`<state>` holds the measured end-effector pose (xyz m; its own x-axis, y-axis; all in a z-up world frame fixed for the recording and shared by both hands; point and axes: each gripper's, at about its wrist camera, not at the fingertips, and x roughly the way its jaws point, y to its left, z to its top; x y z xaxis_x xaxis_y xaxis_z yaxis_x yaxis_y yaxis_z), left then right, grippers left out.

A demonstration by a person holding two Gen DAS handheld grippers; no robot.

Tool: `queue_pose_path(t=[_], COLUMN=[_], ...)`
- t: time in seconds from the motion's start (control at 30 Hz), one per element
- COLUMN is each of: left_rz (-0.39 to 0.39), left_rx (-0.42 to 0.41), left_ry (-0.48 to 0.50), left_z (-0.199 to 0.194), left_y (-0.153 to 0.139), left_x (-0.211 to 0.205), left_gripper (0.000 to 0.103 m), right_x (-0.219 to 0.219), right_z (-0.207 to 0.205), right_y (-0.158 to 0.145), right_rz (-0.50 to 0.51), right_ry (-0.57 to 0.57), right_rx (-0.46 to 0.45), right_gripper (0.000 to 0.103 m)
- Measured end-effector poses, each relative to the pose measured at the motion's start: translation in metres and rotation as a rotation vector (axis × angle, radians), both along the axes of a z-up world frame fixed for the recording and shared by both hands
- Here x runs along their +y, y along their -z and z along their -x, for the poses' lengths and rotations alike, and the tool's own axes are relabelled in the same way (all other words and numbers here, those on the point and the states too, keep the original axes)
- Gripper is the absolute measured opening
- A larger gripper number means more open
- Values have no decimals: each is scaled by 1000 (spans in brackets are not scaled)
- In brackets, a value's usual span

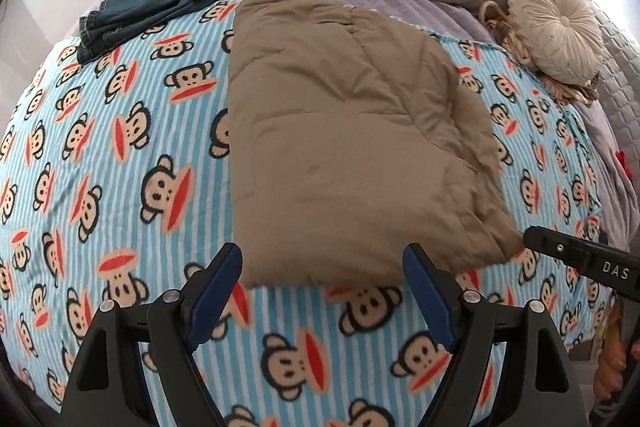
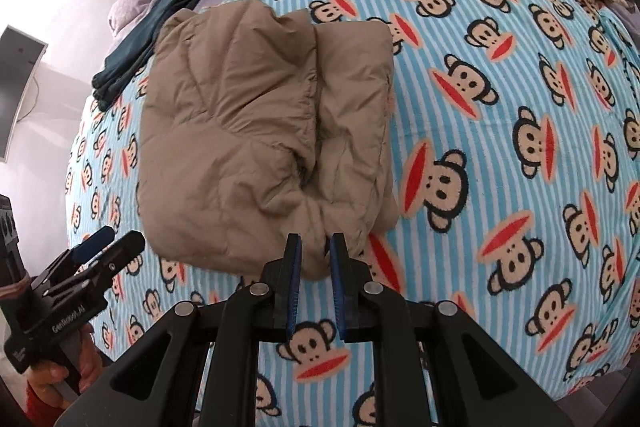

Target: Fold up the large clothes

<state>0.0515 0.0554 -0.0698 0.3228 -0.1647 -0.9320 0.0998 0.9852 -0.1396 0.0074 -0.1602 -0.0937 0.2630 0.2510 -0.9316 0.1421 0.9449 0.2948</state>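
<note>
Left gripper [image 1: 322, 291] open, jaws wide, hovering just off the jacket's [image 1: 352, 131] near edge. Right gripper [image 2: 316, 267] nearly closed at the jacket's near corner; cannot tell if it pinches fabric. Jacket lies folded mid-blanket [image 1: 120, 187], jeans [image 1: 168, 3] at the far-left edge. Risk: puffy layers spring apart if released, or a one-sided tug drags the whole bundle askew.
</note>
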Motion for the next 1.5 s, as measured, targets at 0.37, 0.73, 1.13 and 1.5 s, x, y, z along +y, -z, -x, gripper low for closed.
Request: queue_pose_path(t=[0.37,0.73,1.13,1.5], left_rz=[9,-67,-92,-108], left_rx=[-76,-186,-211,-234], left_ry=[-57,-124,-152,-166], left_z=[34,45,54,58], left_y=[-47,-96,-111,-119], left_x=[0,4,4,4], left_gripper=[102,102,102,102], right_x=[13,18,22,31], right_z=[35,45,49,53], right_y=[-30,-83,-106,-113], right_rz=[37,106,188,207], right_ry=[-21,14,63,48], right_rx=[-36,-184,-272,-282], right_gripper=[51,85,86,86])
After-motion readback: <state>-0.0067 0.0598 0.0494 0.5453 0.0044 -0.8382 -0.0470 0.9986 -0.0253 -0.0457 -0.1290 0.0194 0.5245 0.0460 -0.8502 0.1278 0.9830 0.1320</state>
